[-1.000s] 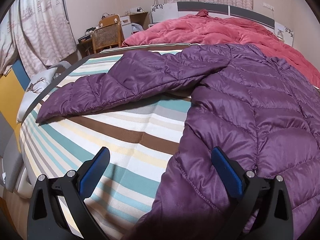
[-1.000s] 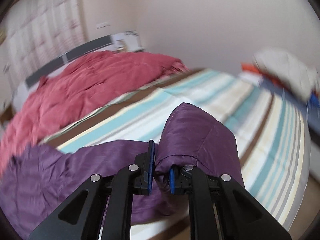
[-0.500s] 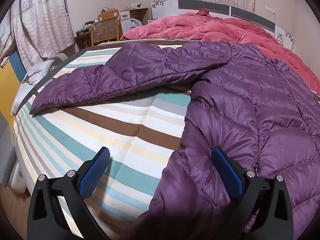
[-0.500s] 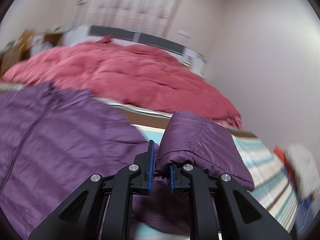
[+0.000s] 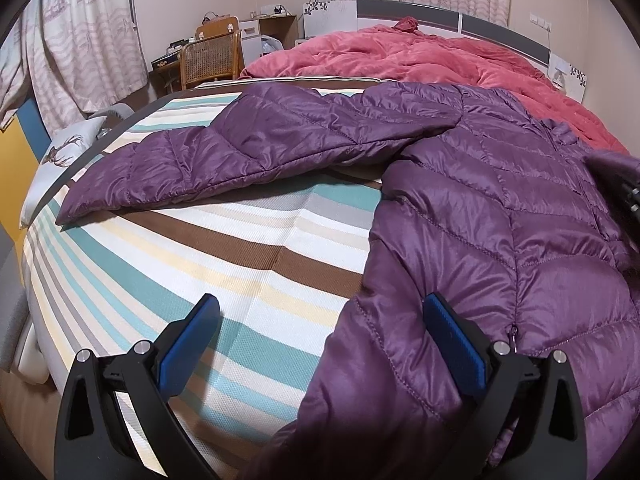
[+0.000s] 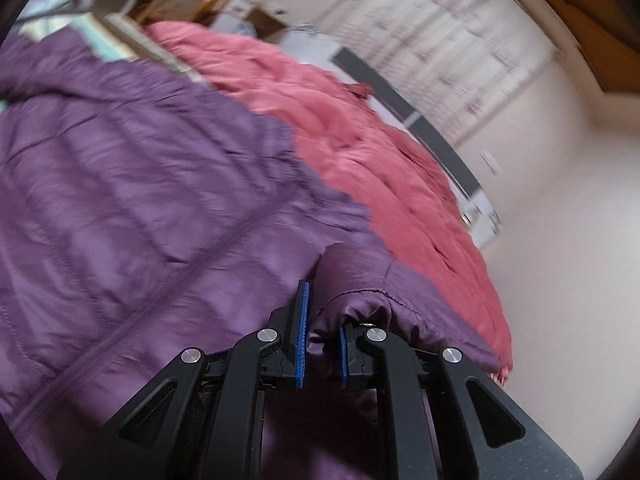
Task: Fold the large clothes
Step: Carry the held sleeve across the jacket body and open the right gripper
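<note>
Purple quilted jacket (image 5: 500,208) lies spread flat on the bed (image 5: 224,256), front side up, its closed zip running up the middle. One sleeve (image 5: 256,152) extends flat across the striped cover, ahead of and to the left of the left gripper (image 5: 320,332). The jacket's lower hem lies directly in front of that gripper and partly between its fingers.

Left gripper: jaws wide apart, blue pads (image 5: 454,338) clear of the fabric on their inner faces; the right finger sits over the jacket body, the left finger over bare striped cover. Nothing is clamped.

Right gripper (image 6: 322,336): jaws drawn close together, clamped on the cuff end of the other sleeve (image 6: 360,280). The cuff bunches between the blue pads and the sleeve trails off to the gripper's right. Below and to the left of this gripper lies the jacket body (image 6: 132,184). The view is motion-blurred.

Surroundings: a pink-red duvet (image 5: 432,52) is heaped beyond the jacket, toward the headboard (image 5: 420,10). A wicker chair (image 5: 210,58) and desk stand far ahead on the left, with curtains (image 5: 84,48) at the left wall. A pillow with a deer print (image 5: 64,148) lies at the bed's left edge.
</note>
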Demonstrator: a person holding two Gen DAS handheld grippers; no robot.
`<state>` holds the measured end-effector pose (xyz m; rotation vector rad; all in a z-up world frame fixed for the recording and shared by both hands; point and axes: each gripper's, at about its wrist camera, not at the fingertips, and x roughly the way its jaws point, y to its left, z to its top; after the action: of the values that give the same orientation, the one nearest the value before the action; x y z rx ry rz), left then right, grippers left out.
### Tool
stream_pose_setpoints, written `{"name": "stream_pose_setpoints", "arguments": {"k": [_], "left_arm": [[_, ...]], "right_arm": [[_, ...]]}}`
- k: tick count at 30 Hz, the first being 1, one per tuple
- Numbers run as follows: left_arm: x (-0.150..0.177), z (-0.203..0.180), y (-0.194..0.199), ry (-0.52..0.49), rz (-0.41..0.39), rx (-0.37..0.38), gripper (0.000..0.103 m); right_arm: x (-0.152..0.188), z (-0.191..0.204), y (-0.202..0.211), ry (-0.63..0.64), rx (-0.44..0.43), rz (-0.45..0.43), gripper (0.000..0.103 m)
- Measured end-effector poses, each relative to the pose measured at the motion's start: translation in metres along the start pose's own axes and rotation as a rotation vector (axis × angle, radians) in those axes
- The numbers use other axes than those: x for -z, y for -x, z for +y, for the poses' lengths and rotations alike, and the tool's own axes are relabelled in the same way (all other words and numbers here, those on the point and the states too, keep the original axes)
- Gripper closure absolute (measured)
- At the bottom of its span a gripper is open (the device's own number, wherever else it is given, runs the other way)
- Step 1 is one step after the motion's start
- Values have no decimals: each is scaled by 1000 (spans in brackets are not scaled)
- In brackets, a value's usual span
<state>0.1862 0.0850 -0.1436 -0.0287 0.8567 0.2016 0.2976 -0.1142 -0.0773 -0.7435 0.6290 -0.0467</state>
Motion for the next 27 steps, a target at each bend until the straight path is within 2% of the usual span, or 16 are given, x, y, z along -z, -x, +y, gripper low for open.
{"name": "stream_pose_setpoints", "arguments": {"k": [5,7,10,13,14,15,18,23,25,26,27], "left_arm": [[0,1,0,5,1,4,2],[0,1,-1,4,2,4,2],[0,1,0,6,3,5,2],[0,3,0,11,6,5,2],[0,3,0,12,7,5,2],[0,4,0,14,7,4,2],[1,3,1,12,4,-2,2],[1,4,1,14,5,1,2],[1,4,1,15,6,2,2],[1,4,1,14,5,1,2],[1,4,1,13,4,-1,2]], "right_arm": [[2,24,-1,58,-106,37,90],[5,25,-5,37,-156,90,90],[5,15,-4,-44,-218,119,89],[8,-2,-3,-191,-299,146,65],[12,-12,-2,-281,-344,152,45],[18,-23,1,-381,-386,151,36],[34,-46,3,-601,-453,152,37],[63,-78,-6,-906,-460,159,37],[69,-90,-13,-1011,-466,147,44],[68,-93,-16,-1034,-467,147,56],[67,-96,-18,-1047,-469,150,63]]}}
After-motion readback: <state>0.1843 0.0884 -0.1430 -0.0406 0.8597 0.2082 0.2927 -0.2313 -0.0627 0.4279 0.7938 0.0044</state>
